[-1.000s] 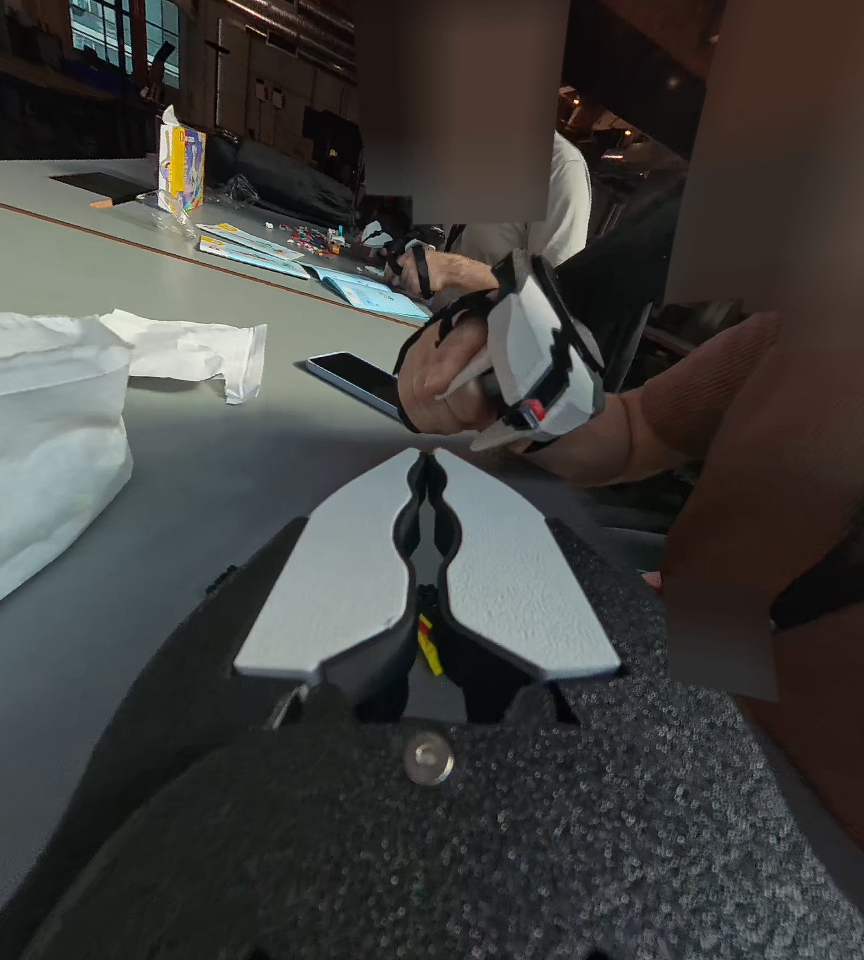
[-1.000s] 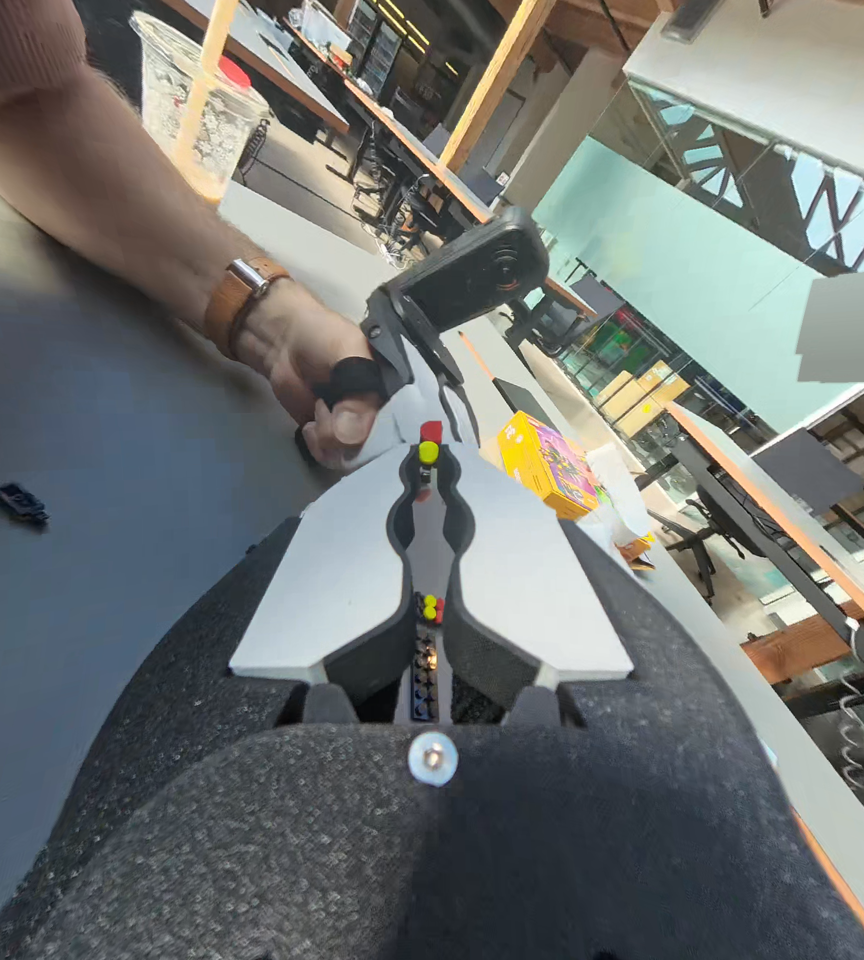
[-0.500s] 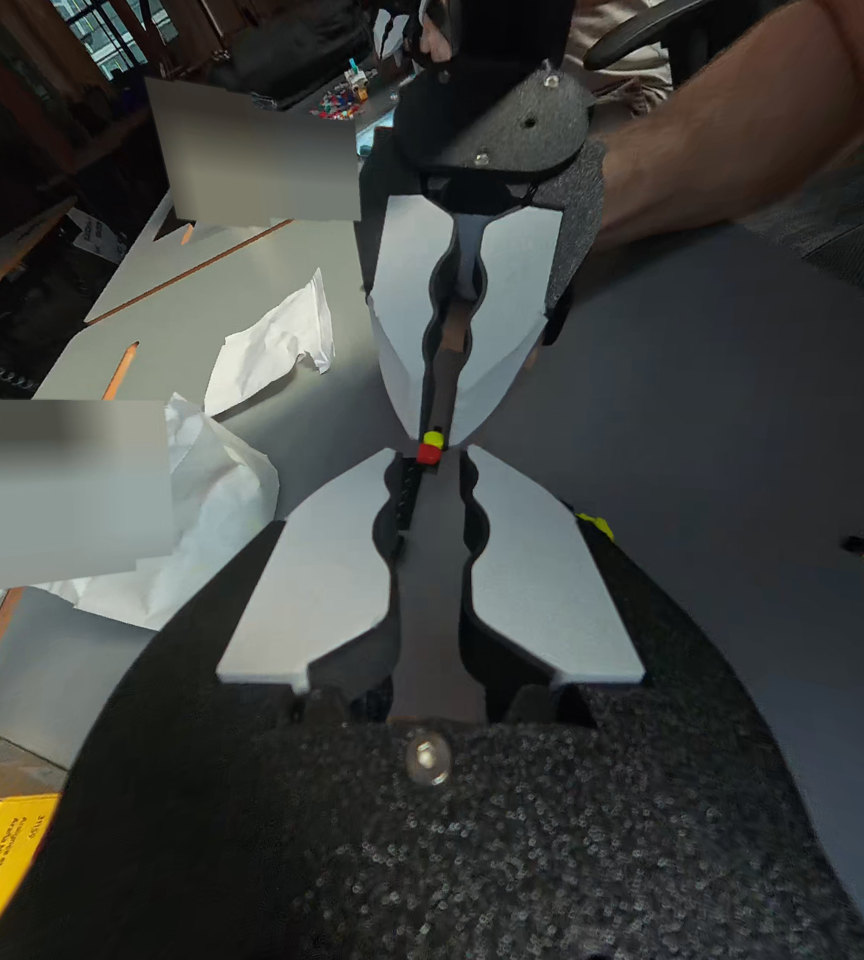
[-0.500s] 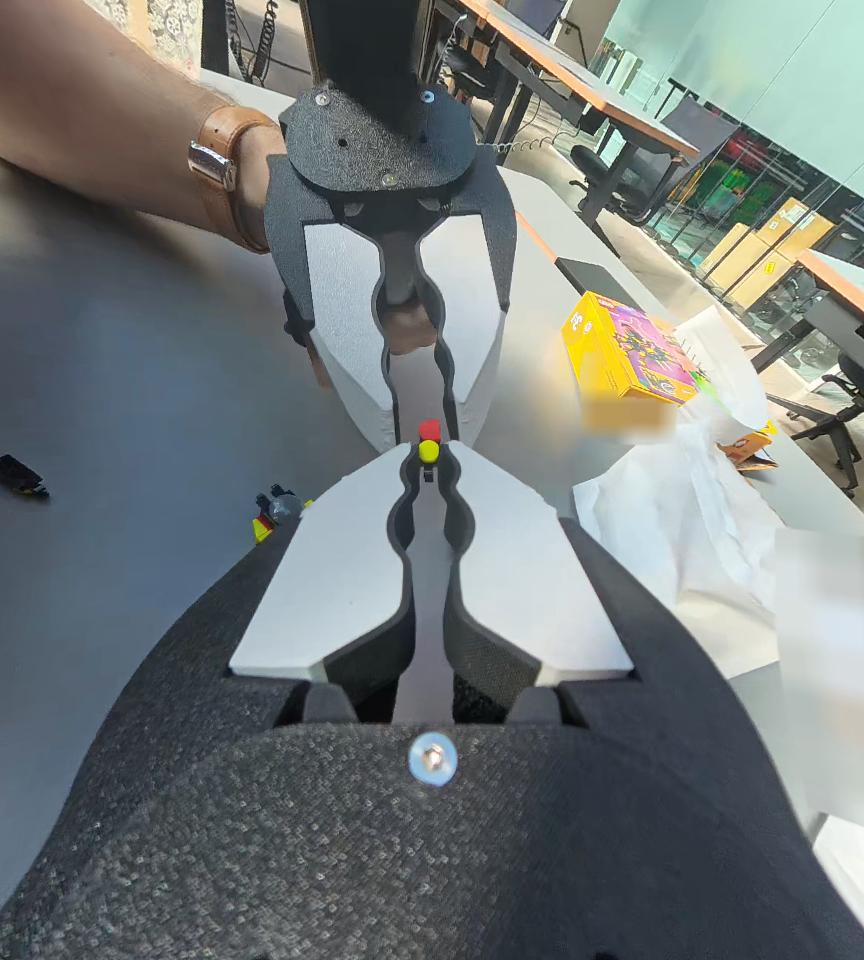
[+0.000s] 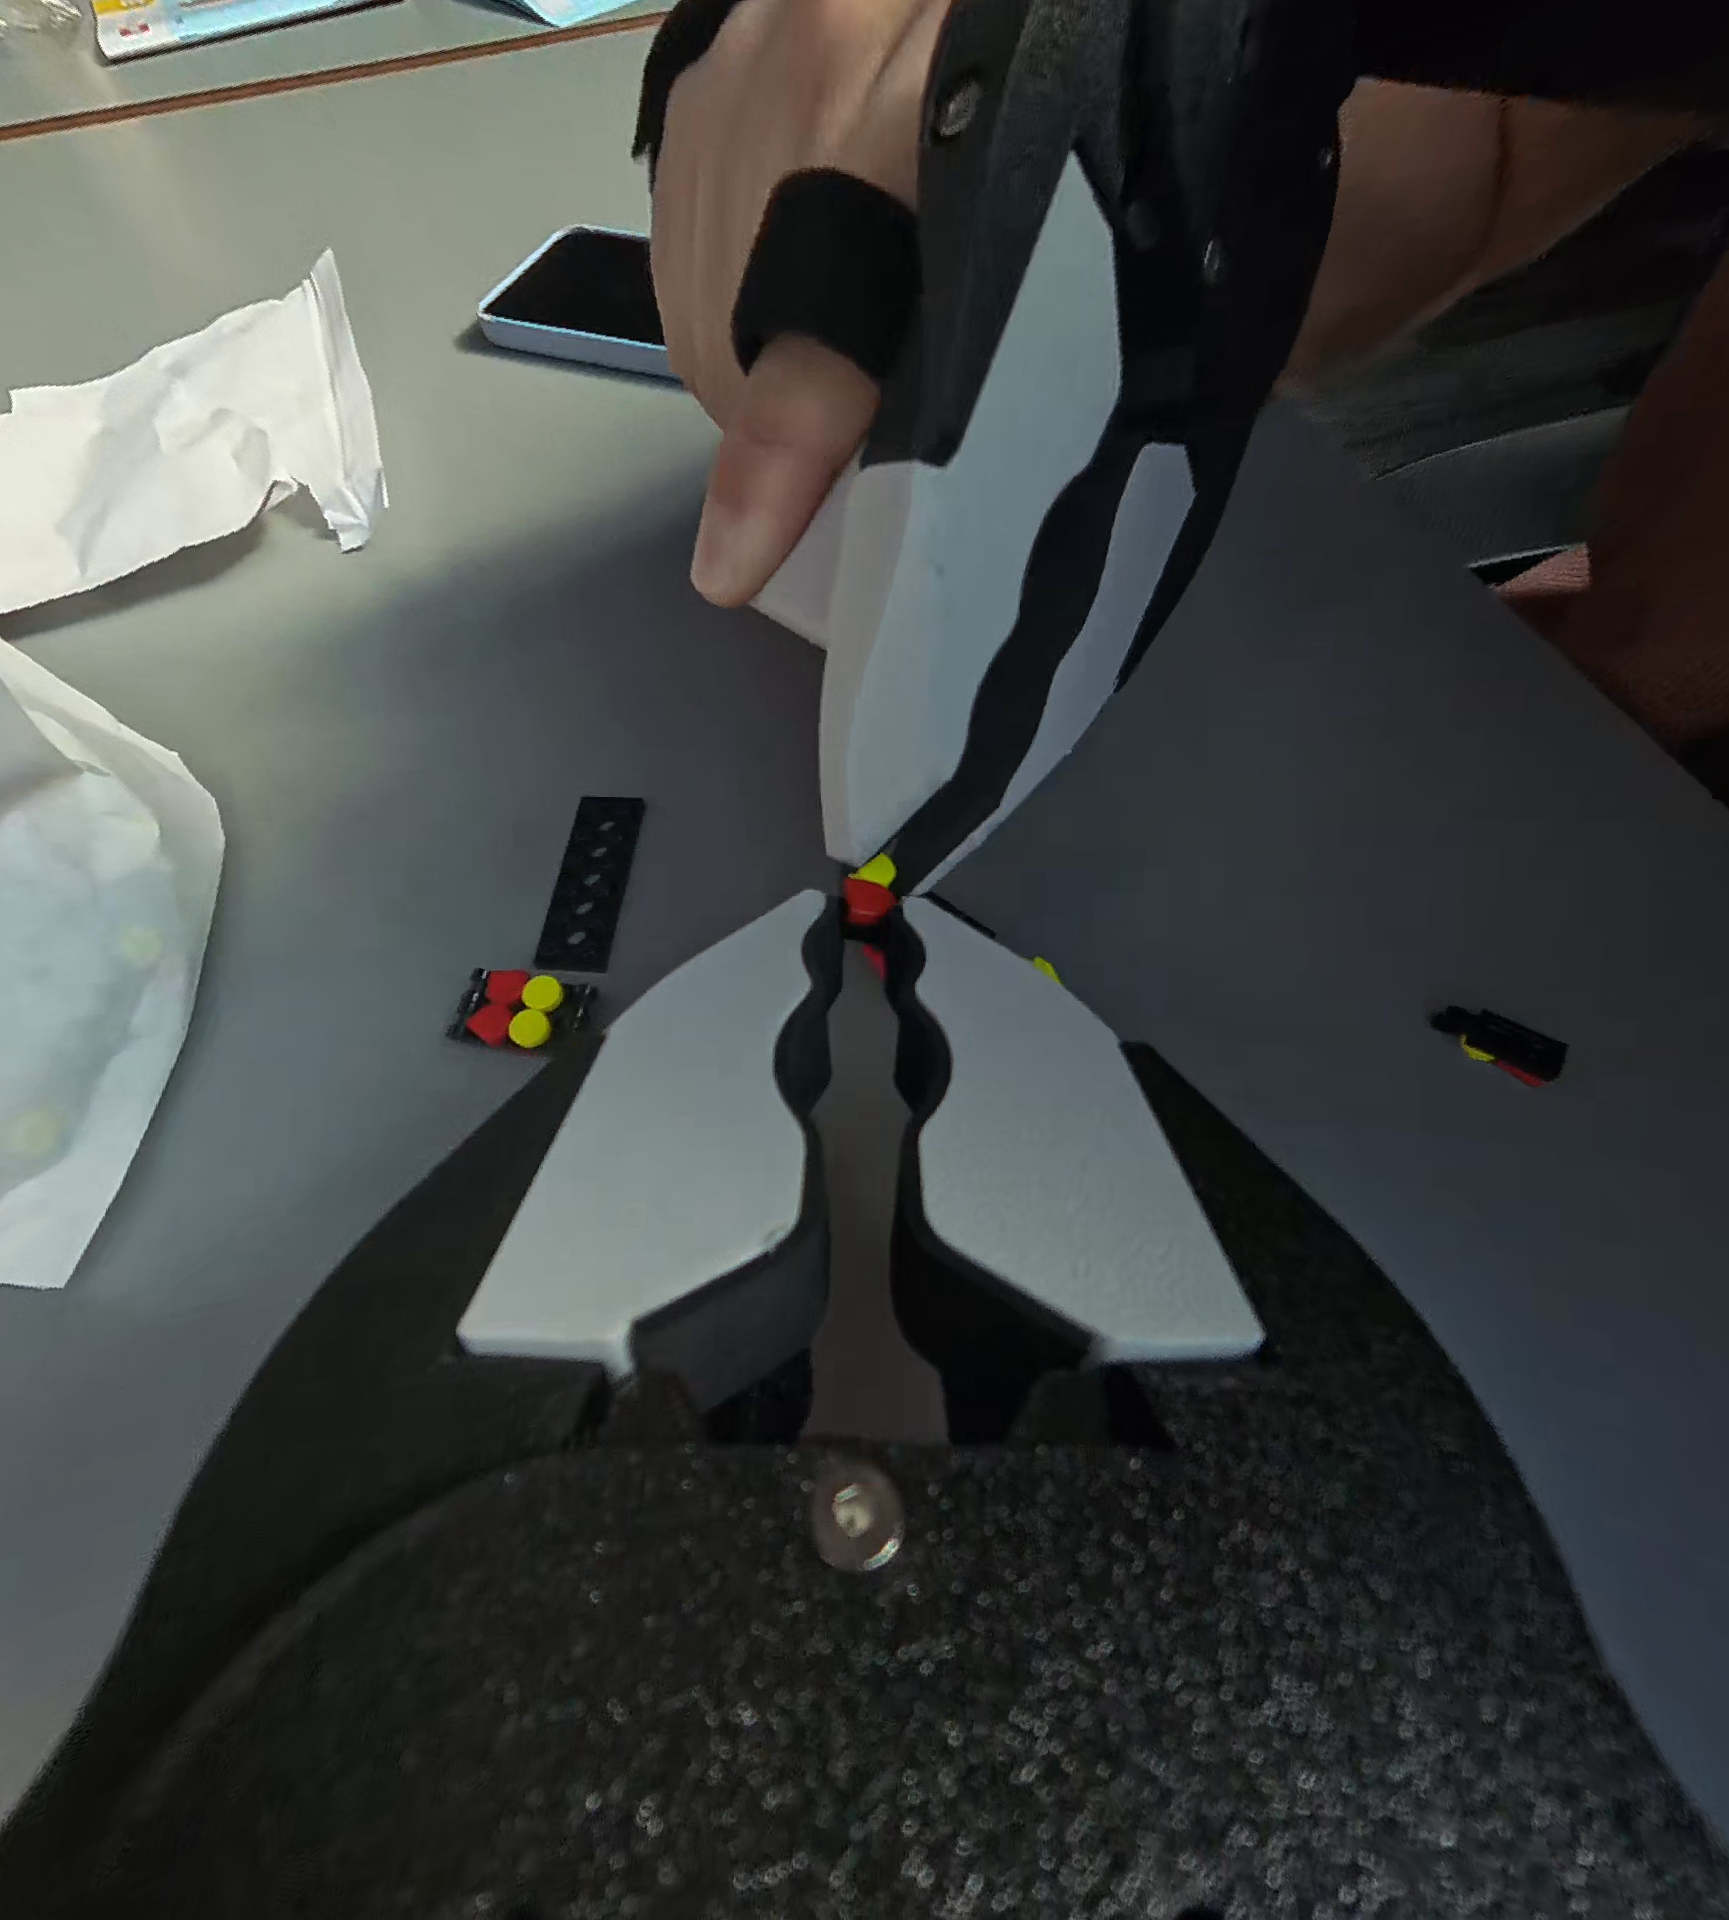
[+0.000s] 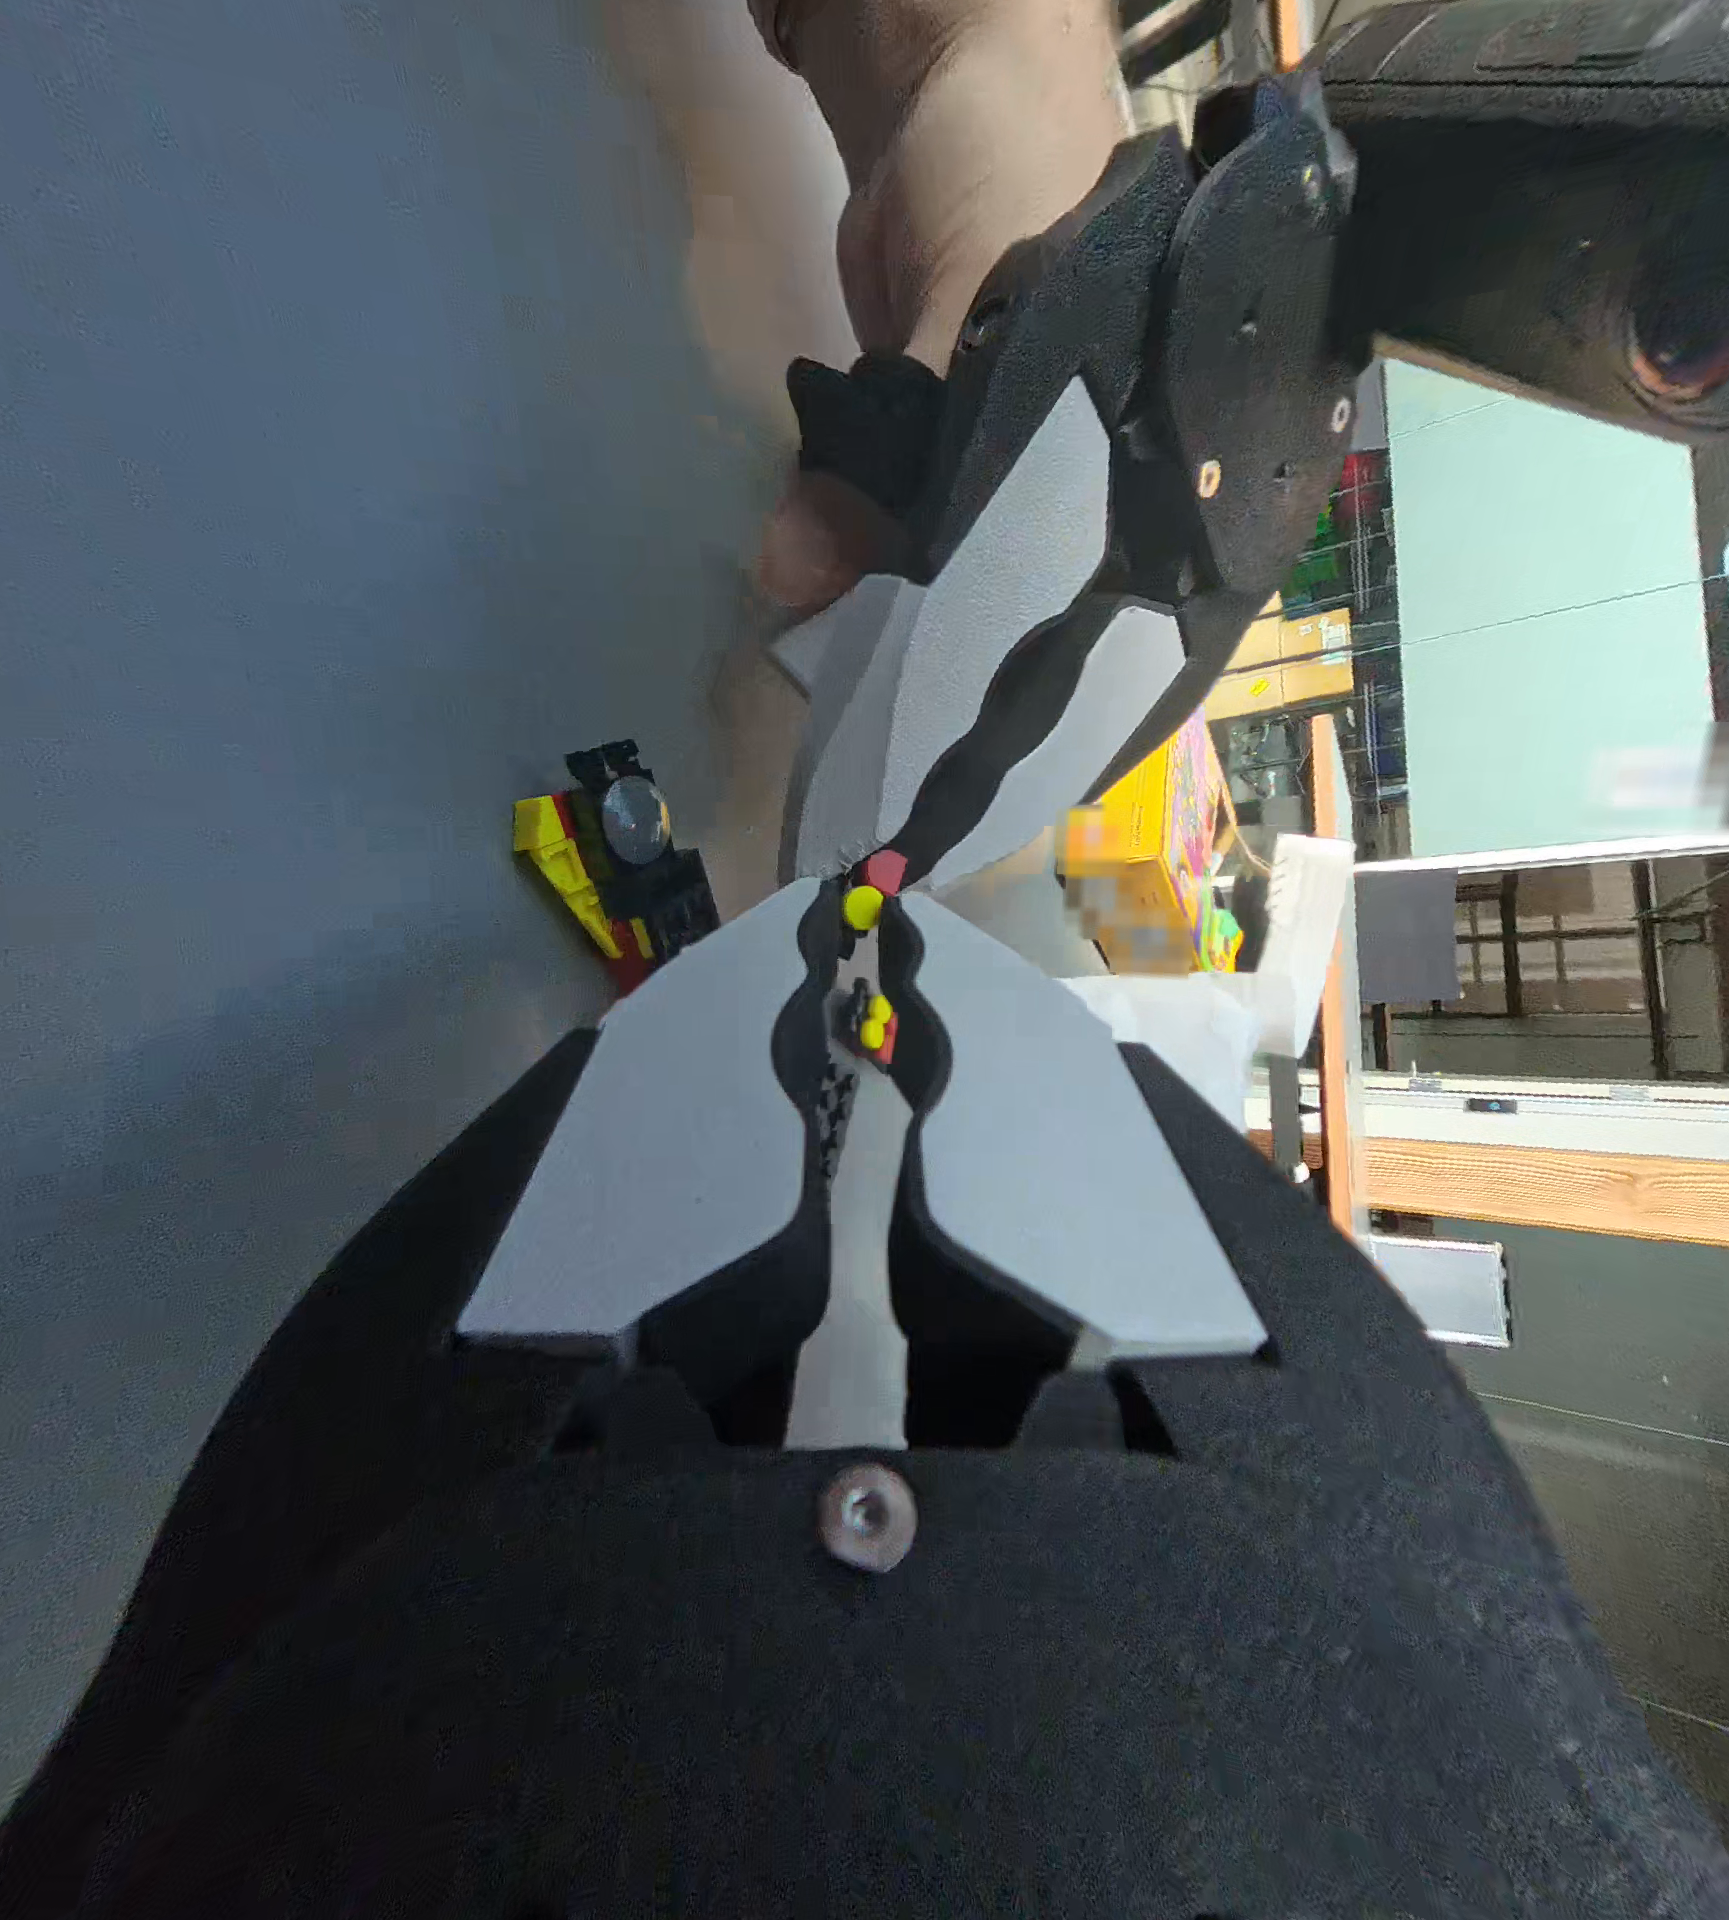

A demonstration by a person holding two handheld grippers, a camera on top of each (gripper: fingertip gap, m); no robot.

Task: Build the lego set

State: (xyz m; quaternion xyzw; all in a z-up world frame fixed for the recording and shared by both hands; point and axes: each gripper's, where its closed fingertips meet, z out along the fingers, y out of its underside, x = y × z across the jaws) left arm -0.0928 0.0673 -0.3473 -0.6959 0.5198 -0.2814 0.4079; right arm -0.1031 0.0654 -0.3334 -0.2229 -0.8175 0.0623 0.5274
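Note:
A small red and yellow lego piece [image 5: 866,896] is pinched between both grippers, tip to tip, above the grey table [image 5: 320,727]. My left gripper [image 5: 865,920] is shut on its red end. My right gripper [image 5: 881,864] comes in from above, shut on its yellow end. In the right wrist view the right gripper [image 6: 862,909] holds the yellow part [image 6: 860,906] and the left gripper [image 6: 889,860] holds the red part [image 6: 884,868]. A black plate [image 5: 592,883] and a small red, yellow and black assembly [image 5: 522,1008] lie on the table to the left.
A yellow, black and red lego model with a grey dome [image 6: 621,852] lies left of the tips. Another small black piece [image 5: 1499,1044] lies to the right. A white paper bag [image 5: 29,987], crumpled paper [image 5: 164,457], a phone [image 5: 579,301] and a yellow box [image 6: 1166,831] are farther off. Only a small space, under 4 cm, lies between the two pairs of fingers. The black plate [image 5: 592,883] sits 8 centimetres or so from the ends of my left fingers.
Both grippers have tilted down over the table and closed in tip to tip. The left gripper has shut on the red end of the piece that the right gripper holds.

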